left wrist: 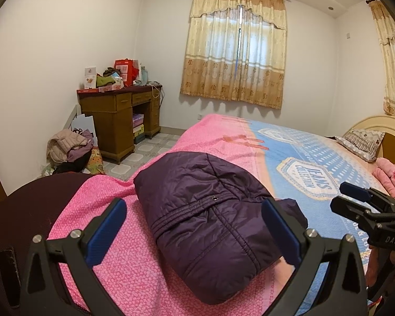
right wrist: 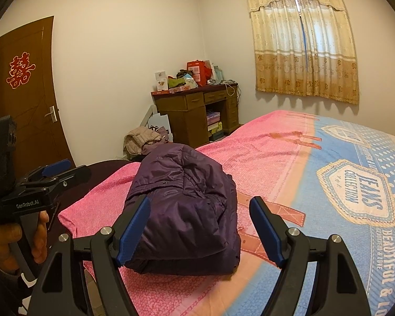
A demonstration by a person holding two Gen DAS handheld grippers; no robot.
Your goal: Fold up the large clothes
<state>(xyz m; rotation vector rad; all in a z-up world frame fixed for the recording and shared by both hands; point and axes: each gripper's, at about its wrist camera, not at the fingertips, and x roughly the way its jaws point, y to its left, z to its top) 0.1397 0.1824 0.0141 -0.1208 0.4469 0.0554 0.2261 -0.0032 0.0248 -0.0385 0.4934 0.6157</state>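
A dark purple puffer jacket (left wrist: 210, 210) lies folded into a thick bundle on the pink part of the bedspread (left wrist: 134, 263). It also shows in the right wrist view (right wrist: 187, 205). My left gripper (left wrist: 194, 231) is open and empty, held just above the bundle's near end. My right gripper (right wrist: 200, 226) is open and empty, its left finger beside the bundle's near side. The right gripper also shows at the right of the left wrist view (left wrist: 366, 205), and the left gripper at the left of the right wrist view (right wrist: 58, 171).
The bed has a pink and blue spread (right wrist: 355, 197), with a pillow (left wrist: 360, 142) by the headboard. A wooden desk (left wrist: 121, 121) piled with boxes stands in the far corner. Clothes (left wrist: 68, 147) lie heaped on the floor beside it. A brown door (right wrist: 29, 94) is at left.
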